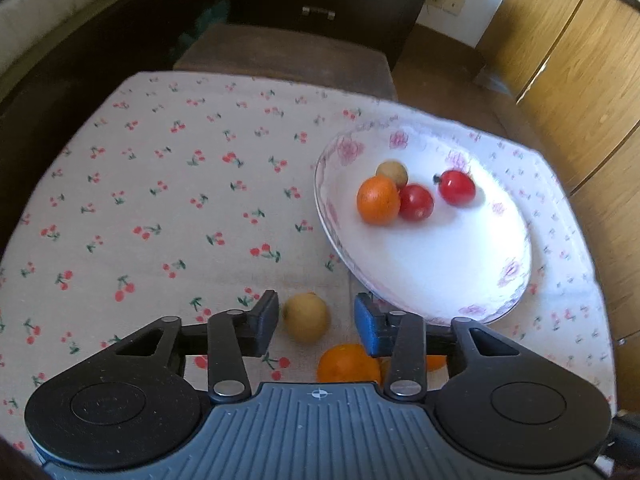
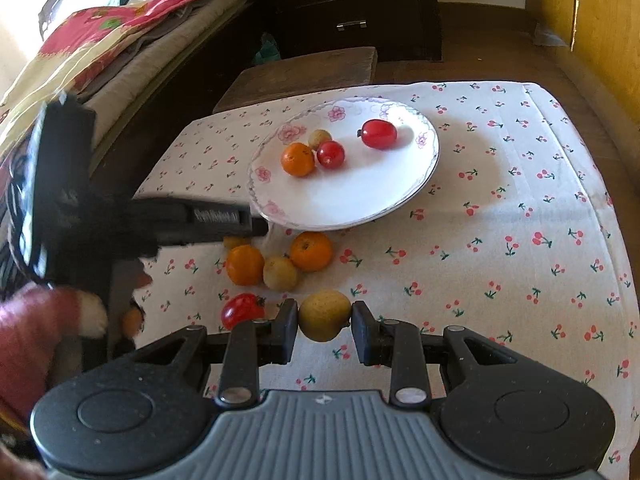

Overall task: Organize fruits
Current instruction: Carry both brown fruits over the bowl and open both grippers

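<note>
- Four fruits are already gathered on the plate (image 2: 416,184), at 12 o'clock on the surface (image 2: 520,280).
- A yellow-brown fruit (image 2: 325,315) is gripped by the right tongs (image 2: 325,322).
- The left tongs (image 1: 316,322) are held open, with a pale fruit (image 1: 307,317) untouched between the jaws.
- About six loose fruits (image 2: 280,264) are left at 6 o'clock of the plate.

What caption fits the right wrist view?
Right gripper grips a yellow fruit near the plate.
</note>
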The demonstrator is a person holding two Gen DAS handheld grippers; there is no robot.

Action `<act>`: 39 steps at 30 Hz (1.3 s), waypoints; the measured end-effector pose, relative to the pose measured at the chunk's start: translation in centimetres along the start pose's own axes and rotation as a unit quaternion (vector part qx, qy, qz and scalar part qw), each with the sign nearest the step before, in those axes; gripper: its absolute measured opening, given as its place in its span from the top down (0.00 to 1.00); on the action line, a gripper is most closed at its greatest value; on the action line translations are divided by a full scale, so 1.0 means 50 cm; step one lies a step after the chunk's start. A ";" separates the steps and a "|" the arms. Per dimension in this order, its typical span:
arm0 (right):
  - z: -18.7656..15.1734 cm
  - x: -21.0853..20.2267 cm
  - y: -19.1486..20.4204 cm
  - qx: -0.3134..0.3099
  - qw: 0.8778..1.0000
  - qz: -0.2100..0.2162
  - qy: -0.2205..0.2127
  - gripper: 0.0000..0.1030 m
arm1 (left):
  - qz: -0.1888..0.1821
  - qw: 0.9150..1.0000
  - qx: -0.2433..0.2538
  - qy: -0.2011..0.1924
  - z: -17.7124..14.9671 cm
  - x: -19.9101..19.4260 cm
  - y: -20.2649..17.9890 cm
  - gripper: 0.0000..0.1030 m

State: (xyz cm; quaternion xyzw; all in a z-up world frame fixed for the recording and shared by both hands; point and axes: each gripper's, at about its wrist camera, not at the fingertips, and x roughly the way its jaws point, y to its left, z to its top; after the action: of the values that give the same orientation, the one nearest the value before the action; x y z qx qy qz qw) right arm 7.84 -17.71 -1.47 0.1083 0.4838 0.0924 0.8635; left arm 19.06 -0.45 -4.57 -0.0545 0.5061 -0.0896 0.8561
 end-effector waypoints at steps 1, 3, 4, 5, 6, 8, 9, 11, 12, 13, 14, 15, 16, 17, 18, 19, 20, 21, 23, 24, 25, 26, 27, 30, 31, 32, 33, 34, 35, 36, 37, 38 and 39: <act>0.004 0.001 -0.002 0.001 1.000 -0.001 -0.001 0.70 | 0.008 1.000 0.009 -0.008 -0.002 0.000 -0.006 0.56; 0.011 0.002 -0.007 0.005 1.000 -0.002 -0.003 0.70 | 0.015 1.000 0.010 -0.009 -0.002 -0.001 -0.008 0.64; 0.014 0.002 -0.007 0.006 1.000 -0.002 -0.005 0.70 | 0.011 1.000 0.004 -0.009 -0.001 -0.004 -0.006 0.65; 0.015 0.000 -0.007 0.005 1.000 -0.002 -0.007 0.70 | 0.008 1.000 0.002 -0.008 -0.001 -0.006 -0.004 0.66; 0.017 -0.001 -0.008 0.005 1.000 -0.002 -0.008 0.70 | 0.009 1.000 0.004 -0.009 -0.002 -0.008 -0.004 0.68; 0.021 -0.002 -0.009 0.008 1.000 -0.003 -0.010 0.70 | 0.008 1.000 0.007 -0.011 -0.004 -0.017 -0.004 0.68; 0.024 -0.003 -0.009 0.009 1.000 -0.003 -0.012 0.70 | 0.002 1.000 0.009 -0.012 -0.005 -0.025 -0.004 0.68; 0.028 -0.004 -0.008 0.008 1.000 -0.004 -0.015 0.70 | -0.002 1.000 0.017 -0.018 -0.006 -0.042 -0.009 0.68; 0.031 -0.003 -0.008 0.008 1.000 -0.004 -0.015 0.70 | -0.005 1.000 0.019 -0.020 -0.006 -0.049 -0.010 0.68; 0.034 -0.001 -0.008 0.008 1.000 -0.006 -0.015 0.70 | -0.009 1.000 0.018 -0.024 -0.006 -0.058 -0.009 0.68; 0.039 0.001 -0.008 0.008 1.000 -0.006 -0.016 0.70 | -0.013 0.999 0.016 -0.028 -0.004 -0.068 -0.007 0.68; 0.044 0.003 -0.008 0.007 1.000 -0.007 -0.017 0.70 | -0.018 0.999 0.015 -0.034 -0.002 -0.076 -0.008 0.68; 0.049 0.004 -0.008 0.006 1.000 -0.008 -0.018 0.70 | -0.023 0.999 0.015 -0.039 -0.001 -0.084 -0.010 0.68; 0.056 0.006 -0.009 0.006 1.000 -0.009 -0.020 0.70 | -0.028 0.999 0.014 -0.045 0.004 -0.090 -0.012 0.68; 0.061 0.007 -0.010 0.006 1.000 -0.010 -0.022 0.70 | -0.032 0.998 0.014 -0.047 0.008 -0.091 -0.017 0.68; 0.069 0.010 -0.013 0.007 1.000 -0.011 -0.025 0.70 | -0.036 0.998 0.013 -0.049 0.013 -0.091 -0.021 0.68; 0.075 0.013 -0.015 0.008 1.000 -0.012 -0.027 0.70 | -0.038 0.998 0.013 -0.050 0.017 -0.089 -0.026 0.68; 0.082 0.018 -0.019 0.009 0.999 -0.013 -0.028 0.70 | -0.040 0.998 0.014 -0.049 0.021 -0.084 -0.032 0.68; 0.096 0.030 -0.025 0.011 0.999 -0.016 -0.027 0.70 | -0.043 0.998 0.013 -0.047 0.025 -0.074 -0.039 0.68; 0.102 0.036 -0.027 0.010 0.999 -0.017 -0.027 0.70 | -0.044 0.998 0.012 -0.045 0.029 -0.067 -0.042 0.68; 0.108 0.043 -0.029 0.009 0.999 -0.018 -0.026 0.70 | -0.043 0.998 0.012 -0.044 0.032 -0.061 -0.044 0.68; 0.115 0.050 -0.031 0.008 0.999 -0.019 -0.026 0.70 | -0.043 0.998 0.011 -0.043 0.034 -0.058 -0.045 0.68; 0.120 0.056 -0.031 0.008 0.999 -0.019 -0.026 0.70 | -0.044 0.998 0.011 -0.043 0.037 -0.054 -0.046 0.68; 0.133 0.073 -0.035 0.010 0.999 -0.019 -0.025 0.70 | -0.046 0.998 0.011 -0.043 0.043 -0.044 -0.054 0.67; 0.136 0.077 -0.035 0.010 0.999 -0.020 -0.025 0.70 | -0.047 0.998 0.012 -0.042 0.044 -0.040 -0.057 0.67; 0.139 0.082 -0.036 0.009 0.999 -0.019 -0.026 0.70 | -0.048 0.998 0.012 -0.041 0.044 -0.039 -0.056 0.67; 0.142 0.085 -0.036 0.010 0.999 -0.020 -0.026 0.70 | -0.048 0.998 0.011 -0.041 0.045 -0.037 -0.056 0.68; 0.144 0.088 -0.037 0.010 0.999 -0.022 -0.026 0.70 | -0.047 0.998 0.010 -0.041 0.045 -0.034 -0.056 0.68; 0.147 0.091 -0.038 0.012 0.999 -0.021 -0.027 0.70 | -0.047 0.998 0.009 -0.040 0.047 -0.033 -0.055 0.67; 0.148 0.092 -0.040 0.015 0.999 -0.020 -0.026 0.70 | -0.049 0.998 0.006 -0.038 0.047 -0.032 -0.053 0.67; 0.149 0.093 -0.040 0.015 0.999 -0.019 -0.024 0.70 | -0.049 0.998 0.006 -0.039 0.047 -0.032 -0.052 0.67; 0.150 0.092 -0.040 0.015 0.999 -0.021 -0.027 0.70 | -0.048 0.998 0.006 -0.039 0.047 -0.033 -0.051 0.67; 0.151 0.091 -0.039 0.016 0.999 -0.025 -0.030 0.70 | -0.049 0.998 0.005 -0.040 0.047 -0.034 -0.051 0.67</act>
State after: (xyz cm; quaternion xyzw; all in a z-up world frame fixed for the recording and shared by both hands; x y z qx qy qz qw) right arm 16.75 -19.13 -1.87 0.1125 0.4616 0.0600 0.8779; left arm 20.05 -2.56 -1.51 -0.0779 0.4681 -0.1317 0.8703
